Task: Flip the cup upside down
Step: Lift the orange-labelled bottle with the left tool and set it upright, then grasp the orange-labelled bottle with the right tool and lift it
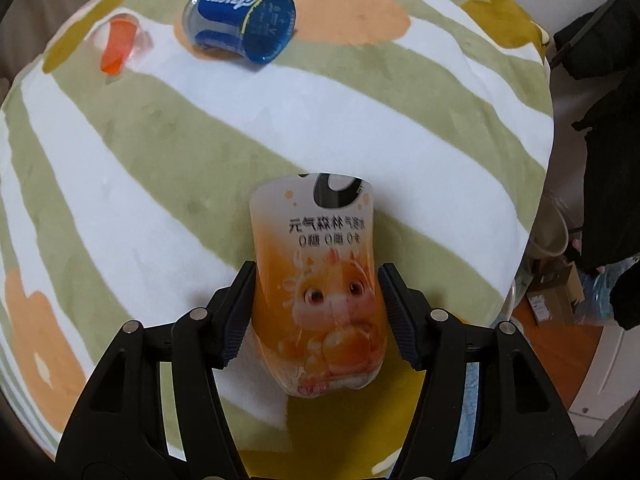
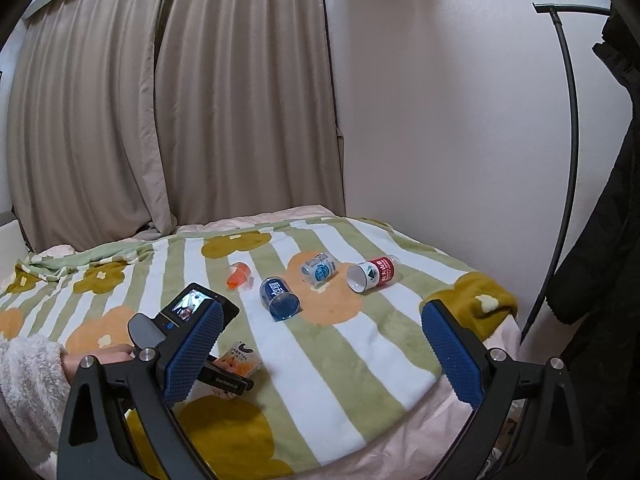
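My left gripper (image 1: 316, 312) is shut on an orange-and-white cup (image 1: 320, 280) with a cartoon dragon print; its text reads upside down and it stands on the striped blanket (image 1: 200, 128). In the right wrist view the same cup (image 2: 240, 358) shows partly hidden behind the left gripper near the bed's front left. My right gripper (image 2: 322, 348) is open and empty, held above the blanket's front edge, well clear of the cups.
Other cups lie on their sides farther back: a blue one (image 2: 278, 294), an orange one (image 2: 239, 275), a light blue one (image 2: 319, 271) and a red-and-white one (image 2: 372, 274). A wall and a black pole (image 2: 568, 120) are to the right, curtains behind.
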Tool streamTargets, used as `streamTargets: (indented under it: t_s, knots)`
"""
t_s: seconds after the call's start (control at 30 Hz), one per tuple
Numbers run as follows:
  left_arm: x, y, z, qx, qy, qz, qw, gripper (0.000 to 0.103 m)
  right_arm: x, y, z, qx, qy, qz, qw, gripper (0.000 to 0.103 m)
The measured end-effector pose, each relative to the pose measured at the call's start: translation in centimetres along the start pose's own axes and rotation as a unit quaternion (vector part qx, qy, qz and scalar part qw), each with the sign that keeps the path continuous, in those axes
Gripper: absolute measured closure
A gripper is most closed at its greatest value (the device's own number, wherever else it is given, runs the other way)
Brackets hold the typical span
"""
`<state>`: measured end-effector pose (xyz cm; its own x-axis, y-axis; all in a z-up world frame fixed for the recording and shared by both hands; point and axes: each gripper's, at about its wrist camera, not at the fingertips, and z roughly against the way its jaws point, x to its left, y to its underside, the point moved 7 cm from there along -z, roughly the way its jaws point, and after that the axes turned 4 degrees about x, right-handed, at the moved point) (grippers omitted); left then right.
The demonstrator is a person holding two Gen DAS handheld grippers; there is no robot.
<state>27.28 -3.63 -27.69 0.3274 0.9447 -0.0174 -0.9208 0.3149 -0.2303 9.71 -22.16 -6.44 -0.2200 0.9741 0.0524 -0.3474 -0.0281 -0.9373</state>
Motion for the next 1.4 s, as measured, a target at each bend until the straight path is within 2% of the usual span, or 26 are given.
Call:
streamTargets:
  t_s: [0.03,0.07,0.1,0.13,0.3,0.43,0.53,0.67,0.7,0.77,0.83,0.9,0.93,1.0,1.03,1.2,1.23,1.3,1.33,1.4]
  knots:
    - [0.1,-0.1,0.1,-0.002,-0.002,0.002,1.0000,0.035,0.0,0.0,0.0,0.001,-0.001,-0.001,1.000,0.004]
    - [0.4,-0.2,0.3,-0.006,-0.006,0.008,0.9999,0.018,0.0,0.1,0.1,0.002,-0.004,-0.002,1.000,0.003]
    - [0.6,-0.3,0.5,-0.013,-0.008,0.011,0.9998,0.005,-0.1,0.2,0.1,0.002,-0.005,-0.003,1.000,0.004]
    - [0.8,-0.4,0.8,-0.021,-0.008,0.013,0.9997,0.003,-0.1,0.2,0.1,0.003,-0.006,-0.003,1.000,0.004]
    - [1.8,-0.1,3.3,-0.059,-0.023,0.027,0.9977,0.003,0.4,0.1,0.0,0.008,-0.020,0.016,1.000,0.004]
    - [2.1,2.2,7.0,-0.109,-0.038,0.041,0.9925,0.003,1.3,-0.7,-1.6,0.030,-0.076,0.083,0.993,0.004]
    - [2.8,4.9,9.6,-0.142,-0.054,0.059,0.9867,0.003,2.2,-1.5,-4.0,0.051,-0.125,0.171,0.976,0.004]
    - [3.8,8.7,11.9,-0.171,-0.070,0.090,0.9786,0.002,4.3,-1.0,-7.8,0.080,-0.177,0.287,0.938,0.004]
    - [4.0,9.8,12.3,-0.176,-0.078,0.097,0.9765,0.002,5.0,-0.5,-8.7,0.088,-0.189,0.316,0.926,0.004]
    - [4.6,11.7,12.7,-0.180,-0.089,0.111,0.9732,0.002,6.7,1.4,-10.4,0.105,-0.205,0.392,0.891,0.004]
    - [4.9,12.8,12.8,-0.181,-0.090,0.126,0.9713,0.002,8.3,3.8,-11.7,0.114,-0.212,0.471,0.848,0.004]
    - [5.4,14.0,12.6,-0.181,-0.075,0.146,0.9697,0.002,9.7,6.1,-12.9,0.118,-0.214,0.545,0.802,0.004]
    - [5.5,14.4,12.5,-0.181,-0.068,0.155,0.9689,0.002,10.5,7.4,-13.6,0.114,-0.218,0.586,0.773,0.004]
    - [5.9,15.0,11.9,-0.179,-0.052,0.176,0.9666,0.002,11.5,9.5,-14.8,0.116,-0.231,0.635,0.728,0.004]
    - [6.1,15.4,11.8,-0.178,-0.049,0.182,0.9657,0.002,11.9,10.2,-15.5,0.118,-0.237,0.654,0.709,0.004]
    - [7.1,16.0,10.7,-0.169,-0.044,0.204,0.9634,0.002,13.3,14.9,-18.2,0.109,-0.257,0.759,0.589,0.017]
    - [7.2,15.9,10.5,-0.168,-0.044,0.205,0.9632,0.002,13.4,15.9,-18.7,0.105,-0.260,0.779,0.561,0.019]
    - [7.8,15.9,10.3,-0.166,-0.042,0.210,0.9625,0.002,13.5,17.0,-19.2,0.109,-0.264,0.800,0.528,0.029]
    - [7.9,15.8,10.2,-0.166,-0.040,0.212,0.9621,0.002,13.5,17.6,-19.7,0.115,-0.268,0.807,0.513,0.031]
    - [8.3,15.8,9.9,-0.165,-0.036,0.218,0.9613,0.002,13.7,18.2,-20.2,0.123,-0.273,0.812,0.500,0.036]
